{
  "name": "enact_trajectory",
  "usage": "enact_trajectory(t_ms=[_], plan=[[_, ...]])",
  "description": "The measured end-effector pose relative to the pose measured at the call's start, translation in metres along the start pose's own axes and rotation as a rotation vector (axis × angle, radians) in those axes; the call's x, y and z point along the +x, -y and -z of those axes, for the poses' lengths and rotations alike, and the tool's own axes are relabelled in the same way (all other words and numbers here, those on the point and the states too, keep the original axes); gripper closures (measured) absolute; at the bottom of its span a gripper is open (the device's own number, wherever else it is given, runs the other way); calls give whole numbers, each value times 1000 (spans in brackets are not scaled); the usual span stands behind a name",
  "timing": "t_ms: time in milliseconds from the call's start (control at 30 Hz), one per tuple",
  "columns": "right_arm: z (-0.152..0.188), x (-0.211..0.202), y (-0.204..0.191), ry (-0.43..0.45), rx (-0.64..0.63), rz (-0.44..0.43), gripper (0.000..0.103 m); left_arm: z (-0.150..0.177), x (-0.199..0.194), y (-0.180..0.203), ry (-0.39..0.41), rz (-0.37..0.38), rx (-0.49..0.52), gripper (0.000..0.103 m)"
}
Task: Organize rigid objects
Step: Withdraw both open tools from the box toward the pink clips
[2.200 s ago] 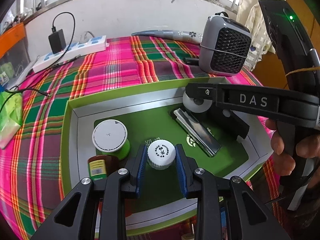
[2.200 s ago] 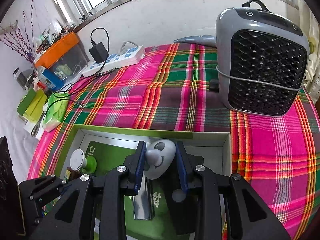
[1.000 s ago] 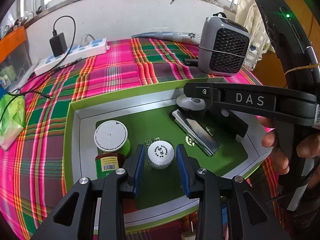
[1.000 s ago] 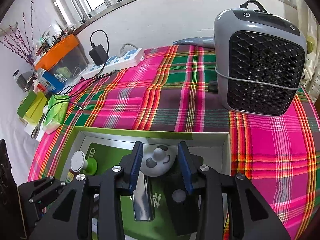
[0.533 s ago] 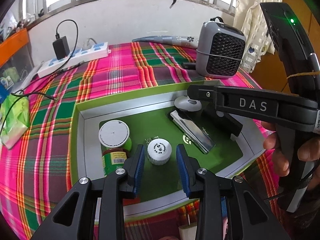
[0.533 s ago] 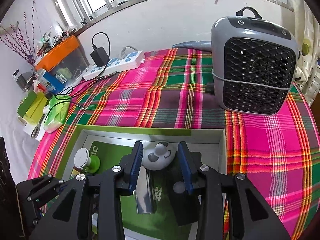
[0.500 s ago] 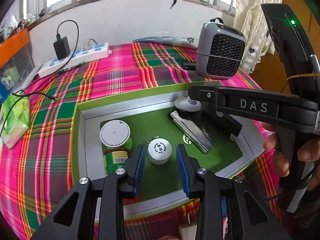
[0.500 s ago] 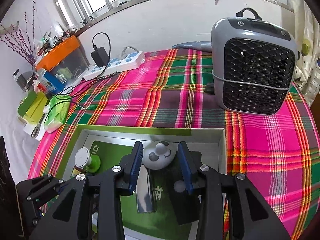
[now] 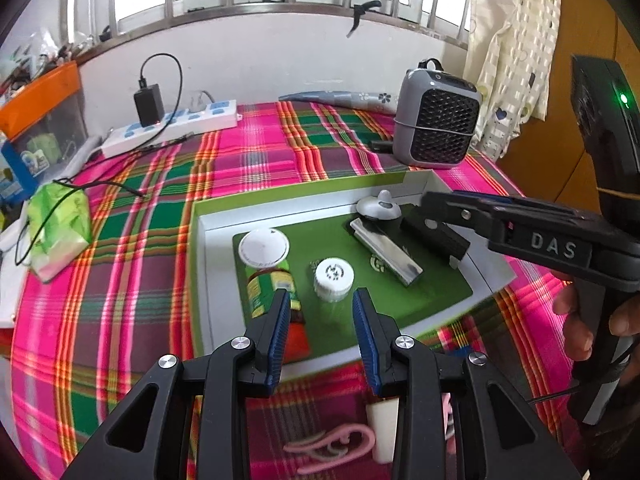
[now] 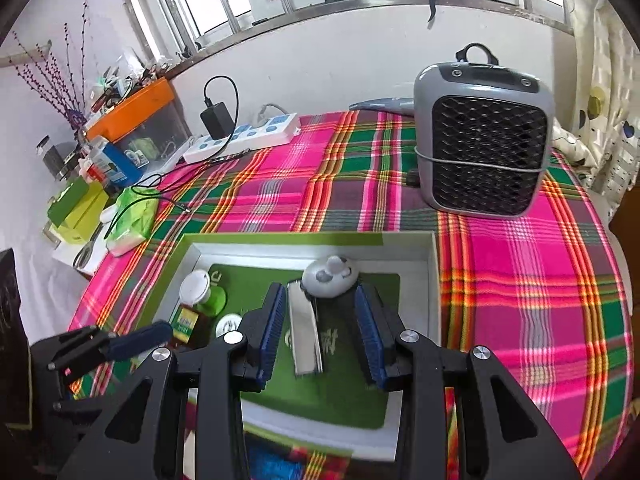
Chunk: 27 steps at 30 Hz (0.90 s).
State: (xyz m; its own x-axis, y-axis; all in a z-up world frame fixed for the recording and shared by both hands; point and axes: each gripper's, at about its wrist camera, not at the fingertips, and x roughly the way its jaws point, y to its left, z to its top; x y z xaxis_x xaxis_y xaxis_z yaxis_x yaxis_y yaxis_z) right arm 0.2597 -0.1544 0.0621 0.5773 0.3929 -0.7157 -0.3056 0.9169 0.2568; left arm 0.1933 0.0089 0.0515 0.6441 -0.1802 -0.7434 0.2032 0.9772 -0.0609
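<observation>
Heater point(image 10: 484, 140) & power strip point(image 9: 172, 128) behind tray point(image 9: 216, 220); both claws point(image 9: 320, 332) point(image 10: 320, 332) released, empty; pink item point(image 9: 332, 446) part hidden.

Worktop point(image 9: 256, 160): covered by a pink, green and orange plaid cloth.
Centre: shallow green box point(image 9: 280, 196), open-topped.
Far edge: white power strip point(image 9: 172, 130) with black charger point(image 9: 148, 102); grey fan heater point(image 9: 436, 118).
Left edge: green packet point(image 9: 60, 224).
Near edge: pink clip point(image 9: 332, 446).
</observation>
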Motion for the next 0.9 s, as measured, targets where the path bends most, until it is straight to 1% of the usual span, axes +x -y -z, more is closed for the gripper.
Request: enact_trajectory(t_ms=[233,300,333,367,433,667,900], plan=[[31,-24,-7,11,-6,35,65,19,-20,-11,19,-6,-15,72],[41,-31,-13,11,-17,42,62,24,-24,-16,24,-1,-34,72],[47,-34,-15,8,-23,44,58,27,-26,-19,30,2,-42,72],[53,-36,-20,3,-32,44,56,31,-29,-20,33,7,-45,72],[63,-40,-27,-3,-49,36,56,38,-32,-24,31,5,-53,72],[96,-42,-52,-29,-72,42,55,57,-39,-30,29,22,-62,72],[115,-39,-63,-39,-56,83,55,66,-39,-35,23,44,-72,72]])
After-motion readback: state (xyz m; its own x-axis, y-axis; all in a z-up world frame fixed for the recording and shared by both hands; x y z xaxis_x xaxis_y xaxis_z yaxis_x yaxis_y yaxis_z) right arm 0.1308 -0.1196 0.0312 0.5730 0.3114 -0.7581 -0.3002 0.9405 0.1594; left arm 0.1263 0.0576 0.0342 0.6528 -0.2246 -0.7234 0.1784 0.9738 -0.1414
